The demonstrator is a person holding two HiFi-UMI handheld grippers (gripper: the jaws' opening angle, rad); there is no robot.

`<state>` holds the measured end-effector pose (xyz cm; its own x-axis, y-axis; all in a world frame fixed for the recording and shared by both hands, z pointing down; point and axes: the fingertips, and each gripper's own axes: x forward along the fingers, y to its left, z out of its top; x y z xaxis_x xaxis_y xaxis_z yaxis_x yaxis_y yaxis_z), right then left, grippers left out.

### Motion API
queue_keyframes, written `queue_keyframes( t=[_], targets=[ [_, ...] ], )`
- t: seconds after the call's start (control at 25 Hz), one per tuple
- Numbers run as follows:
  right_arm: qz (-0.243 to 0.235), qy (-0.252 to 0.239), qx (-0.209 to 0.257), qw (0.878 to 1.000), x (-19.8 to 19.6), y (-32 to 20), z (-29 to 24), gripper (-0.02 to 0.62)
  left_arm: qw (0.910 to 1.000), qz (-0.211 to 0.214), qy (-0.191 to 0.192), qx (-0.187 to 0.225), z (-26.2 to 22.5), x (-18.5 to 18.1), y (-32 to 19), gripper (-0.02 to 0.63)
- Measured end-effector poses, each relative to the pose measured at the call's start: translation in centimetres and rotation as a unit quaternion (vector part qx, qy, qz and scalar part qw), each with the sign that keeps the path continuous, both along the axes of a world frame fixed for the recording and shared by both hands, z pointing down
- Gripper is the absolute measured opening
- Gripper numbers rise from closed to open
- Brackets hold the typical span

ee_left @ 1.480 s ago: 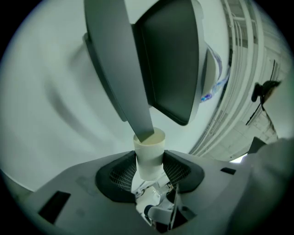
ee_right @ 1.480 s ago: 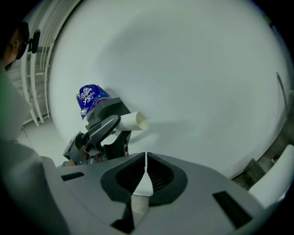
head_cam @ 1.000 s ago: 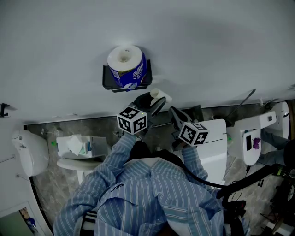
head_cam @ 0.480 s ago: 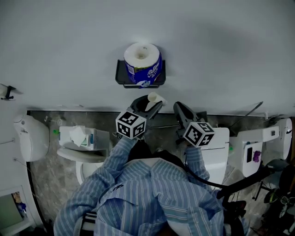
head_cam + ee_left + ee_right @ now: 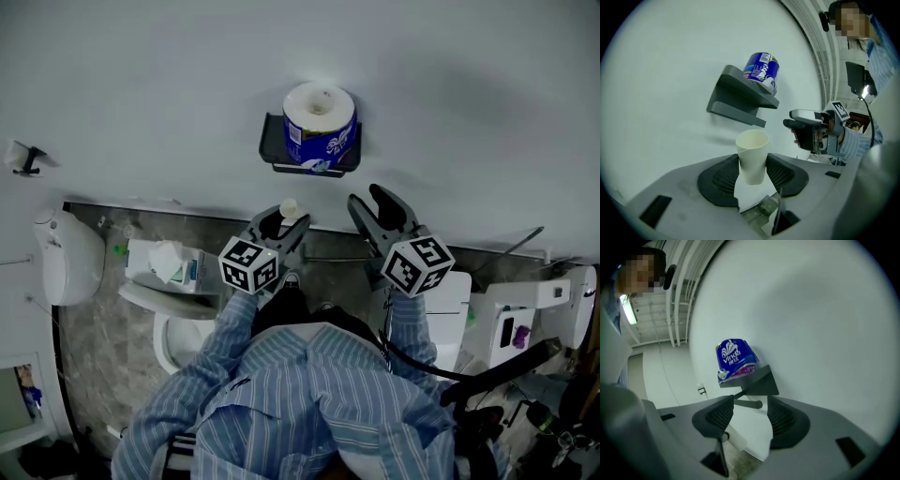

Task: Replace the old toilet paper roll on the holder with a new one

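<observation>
Left claw (image 5: 284, 221), lower centre-left of head view: closed on empty paper tube (image 5: 289, 207), tube upright between pads. Upper centre: new roll (image 5: 320, 127) in blue wrapper stands on dark wall holder (image 5: 276, 156). Right claw (image 5: 368, 200), right of centre, below holder: jaws just been opening, nothing between them.

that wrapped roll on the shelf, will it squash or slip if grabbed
The wrapped roll is probably light and soft, being wound paper round a hollow core, so a hard squeeze may dent it. Its blue wrapper looks like smooth film and may slip. Standing on end on the shelf, it could tip if pushed sideways, then roll.
</observation>
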<state>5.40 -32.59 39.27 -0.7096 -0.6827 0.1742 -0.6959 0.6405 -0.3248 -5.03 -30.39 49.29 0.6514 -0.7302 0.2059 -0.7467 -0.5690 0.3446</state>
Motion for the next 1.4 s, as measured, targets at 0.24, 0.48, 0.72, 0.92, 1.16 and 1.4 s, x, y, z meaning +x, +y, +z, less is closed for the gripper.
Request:
queue_keyframes(
  t=[0.24, 0.48, 0.72, 0.92, 1.16, 1.4],
  targets=[
    [-0.002, 0.043, 0.081, 0.996, -2.2, -1.1, -5.3, 0.335, 0.9991, -0.041, -0.006, -0.009, 0.8, -3.5, 1.4, 0.184],
    [0.002, 0.050, 0.121, 0.991, -5.1, -2.5, -9.5, 0.377, 0.9977, -0.066, -0.009, -0.010, 0.8, -5.9, 2.2, 0.183],
    [0.013, 0.064, 0.112, 0.992, -7.8, -4.6, -10.2, 0.425, 0.9969, -0.078, -0.008, -0.008, 0.8, -7.3, 2.6, 0.183],
    [0.028, 0.089, 0.086, 0.992, -9.1, -5.8, -9.8, 0.443, 0.9968, -0.079, -0.005, -0.007, 0.9, -7.8, 2.5, 0.183],
    [0.037, 0.134, 0.073, 0.988, -9.4, -6.9, -9.1, 0.443, 0.9971, -0.076, 0.000, -0.009, 1.2, -7.5, 2.0, 0.183],
    [0.031, 0.131, 0.076, 0.988, -9.5, -6.9, -9.1, 0.443, 0.9978, -0.064, 0.004, -0.013, 1.5, -7.2, 1.4, 0.183]
  ],
)
